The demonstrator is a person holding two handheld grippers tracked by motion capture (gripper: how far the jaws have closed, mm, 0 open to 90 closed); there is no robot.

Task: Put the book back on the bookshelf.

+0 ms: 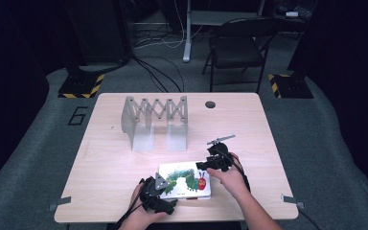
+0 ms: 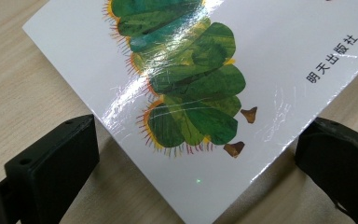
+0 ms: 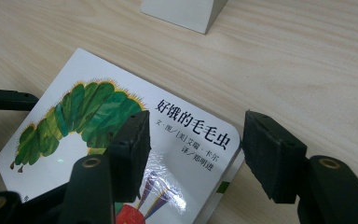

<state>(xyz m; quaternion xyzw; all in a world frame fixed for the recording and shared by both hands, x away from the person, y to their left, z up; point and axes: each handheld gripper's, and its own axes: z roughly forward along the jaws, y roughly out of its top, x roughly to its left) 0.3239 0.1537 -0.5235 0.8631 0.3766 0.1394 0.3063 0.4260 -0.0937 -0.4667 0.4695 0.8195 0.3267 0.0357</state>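
Note:
A white picture book (image 1: 184, 179) with a green caterpillar on its cover lies flat near the table's front edge. My left gripper (image 1: 159, 191) is at the book's near left corner. In the left gripper view the book (image 2: 270, 60) reaches between its wide-apart jaws, and the left gripper (image 2: 200, 140) is open around that corner. My right gripper (image 1: 211, 163) is at the book's far right corner. In the right gripper view one jaw hangs over the cover of the book (image 3: 74, 116) and the other stands past its rounded corner, so the right gripper (image 3: 193, 140) is open.
A grey folding rack (image 1: 154, 120) stands upright at the middle back of the wooden table (image 1: 105, 163); its foot (image 3: 186, 11) shows beyond the book. A cable hole (image 1: 210, 104) lies near the far edge. A folding chair (image 1: 239, 43) stands behind the table.

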